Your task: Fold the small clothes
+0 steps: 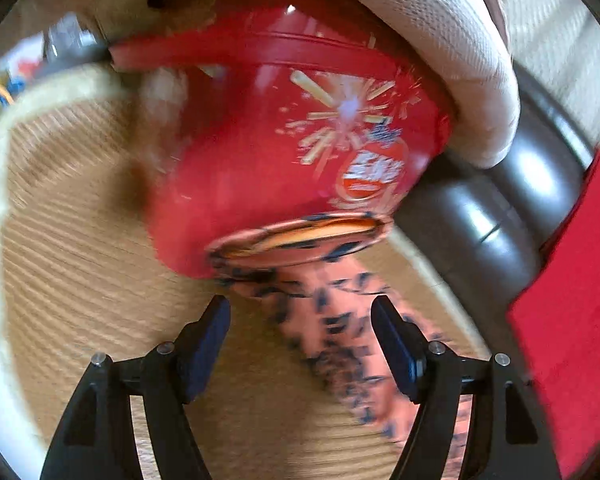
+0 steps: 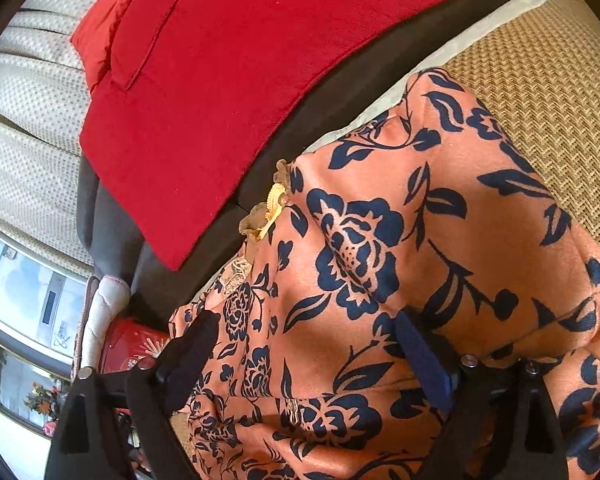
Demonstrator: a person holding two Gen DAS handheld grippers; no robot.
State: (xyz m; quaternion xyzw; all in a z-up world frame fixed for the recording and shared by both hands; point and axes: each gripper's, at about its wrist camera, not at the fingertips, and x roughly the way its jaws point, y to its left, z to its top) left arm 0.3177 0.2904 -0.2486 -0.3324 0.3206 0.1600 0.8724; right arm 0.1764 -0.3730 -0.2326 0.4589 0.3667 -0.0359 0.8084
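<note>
Looking along the left tool (image 1: 300,316), its jaws stand apart over the woven mat (image 1: 80,240), nothing between the pads; the floral garment (image 1: 340,320) trails toward a red tub (image 1: 260,152). In the right view, the right tool (image 2: 300,344) gapes unclamped above the garment, spread on the mat beside a red cushion (image 2: 240,80).

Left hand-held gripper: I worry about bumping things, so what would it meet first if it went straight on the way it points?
Probably the orange cloth with dark blue print, which lies between and ahead of the open left hand-held gripper. Just beyond stands the red printed tin. The picture is blurred, so depth is uncertain.
</note>
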